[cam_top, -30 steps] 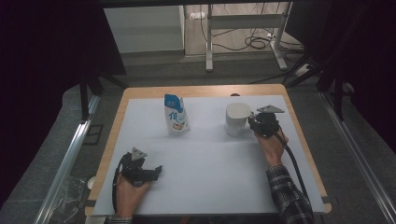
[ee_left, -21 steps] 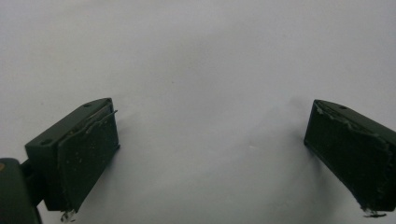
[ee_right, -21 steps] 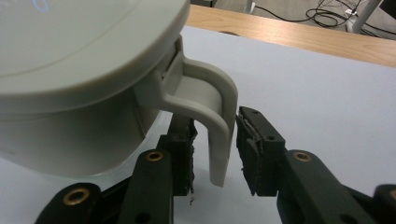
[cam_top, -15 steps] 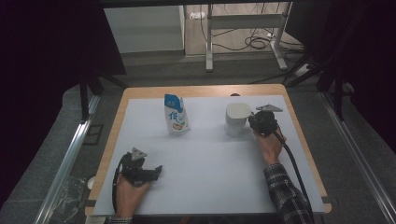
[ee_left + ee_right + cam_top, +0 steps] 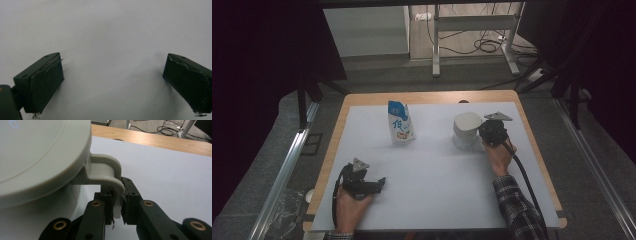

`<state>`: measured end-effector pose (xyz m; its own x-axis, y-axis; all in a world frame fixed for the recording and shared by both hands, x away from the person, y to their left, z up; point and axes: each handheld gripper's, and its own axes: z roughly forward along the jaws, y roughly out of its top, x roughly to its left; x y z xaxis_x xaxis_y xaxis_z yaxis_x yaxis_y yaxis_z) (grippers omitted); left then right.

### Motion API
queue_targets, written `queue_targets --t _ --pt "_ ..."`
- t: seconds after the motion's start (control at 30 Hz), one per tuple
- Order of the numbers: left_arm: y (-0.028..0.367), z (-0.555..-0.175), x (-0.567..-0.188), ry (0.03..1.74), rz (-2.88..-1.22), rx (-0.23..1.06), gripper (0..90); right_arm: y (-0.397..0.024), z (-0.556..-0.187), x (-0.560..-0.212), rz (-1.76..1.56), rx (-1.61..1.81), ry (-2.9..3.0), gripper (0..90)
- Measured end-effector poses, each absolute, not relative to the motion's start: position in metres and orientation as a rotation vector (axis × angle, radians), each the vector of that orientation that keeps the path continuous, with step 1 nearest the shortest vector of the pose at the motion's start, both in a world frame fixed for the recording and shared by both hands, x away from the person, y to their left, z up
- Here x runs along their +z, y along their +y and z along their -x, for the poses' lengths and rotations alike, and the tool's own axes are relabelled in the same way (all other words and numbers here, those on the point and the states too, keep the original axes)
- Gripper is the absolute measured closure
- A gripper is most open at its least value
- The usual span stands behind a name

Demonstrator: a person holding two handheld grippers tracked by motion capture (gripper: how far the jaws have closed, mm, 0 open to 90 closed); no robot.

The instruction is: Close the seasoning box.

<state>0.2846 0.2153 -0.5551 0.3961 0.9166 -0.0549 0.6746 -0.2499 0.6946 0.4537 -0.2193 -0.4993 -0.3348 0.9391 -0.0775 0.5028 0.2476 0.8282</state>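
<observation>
R hand-held gripper (image 5: 119, 206) clamped on white jug's handle (image 5: 106, 173).
Jaws just been closing, handle btwn them; lidded white jug (image 5: 466, 129) upright on bench (image 5: 432, 97), far right. L hand-held gripper (image 5: 379, 183) released, resting near front-left; milk carton (image 5: 400, 123) w/ blue print stands mid-back.
</observation>
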Motion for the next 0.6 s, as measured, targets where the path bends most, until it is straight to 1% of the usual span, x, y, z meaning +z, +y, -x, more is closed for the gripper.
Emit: queue_targets --t 0.3,0.6 --pt "0.215 -0.285 -0.555 1.355 -2.013 0.484 2.9 -0.221 -0.451 -0.495 -1.330 0.997 1.953 79.8" --pt "0.215 -0.285 -0.555 1.356 -2.013 0.483 2.8 -0.219 -0.428 -0.478 -1.317 1.107 2.005 79.2"
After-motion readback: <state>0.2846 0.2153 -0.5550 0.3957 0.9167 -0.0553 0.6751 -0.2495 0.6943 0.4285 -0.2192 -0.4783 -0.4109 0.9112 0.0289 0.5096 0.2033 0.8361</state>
